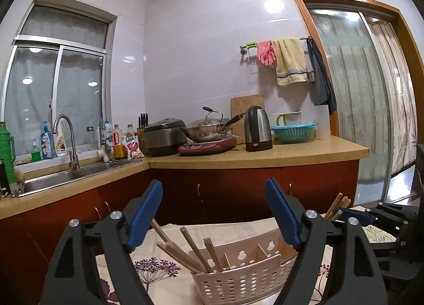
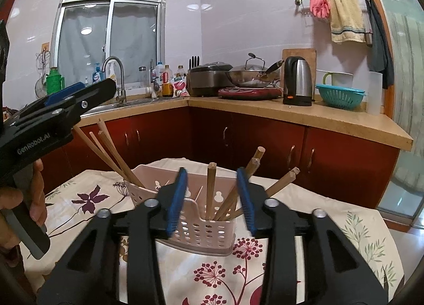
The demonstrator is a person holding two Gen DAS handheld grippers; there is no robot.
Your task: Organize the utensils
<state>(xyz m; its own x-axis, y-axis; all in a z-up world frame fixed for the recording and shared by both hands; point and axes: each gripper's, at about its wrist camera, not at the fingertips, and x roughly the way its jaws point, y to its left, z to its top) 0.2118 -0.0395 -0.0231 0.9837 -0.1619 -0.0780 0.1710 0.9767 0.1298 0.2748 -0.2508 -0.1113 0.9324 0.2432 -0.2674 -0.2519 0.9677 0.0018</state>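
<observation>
Chopsticks (image 2: 210, 191) upright in caddy (image 2: 201, 233)

Counted 1 perforated utensil caddy (image 2: 197, 228), 7 wooden chopsticks (image 2: 210, 188) in it: 3 left, 4 right. Counter: 1 kettle (image 2: 296, 81), 1 wok (image 2: 251, 76), 1 rice cooker (image 2: 209, 78), 1 teal colander (image 2: 340, 95).

We can't see the chopstick (image 2: 210, 191) bottoms inside the holder (image 2: 201, 233). The desk (image 2: 357, 228) is cut off below, bottle labels (image 1: 47, 143) are unreadable, and the person's hand (image 2: 16, 207) is cropped at the left.
</observation>
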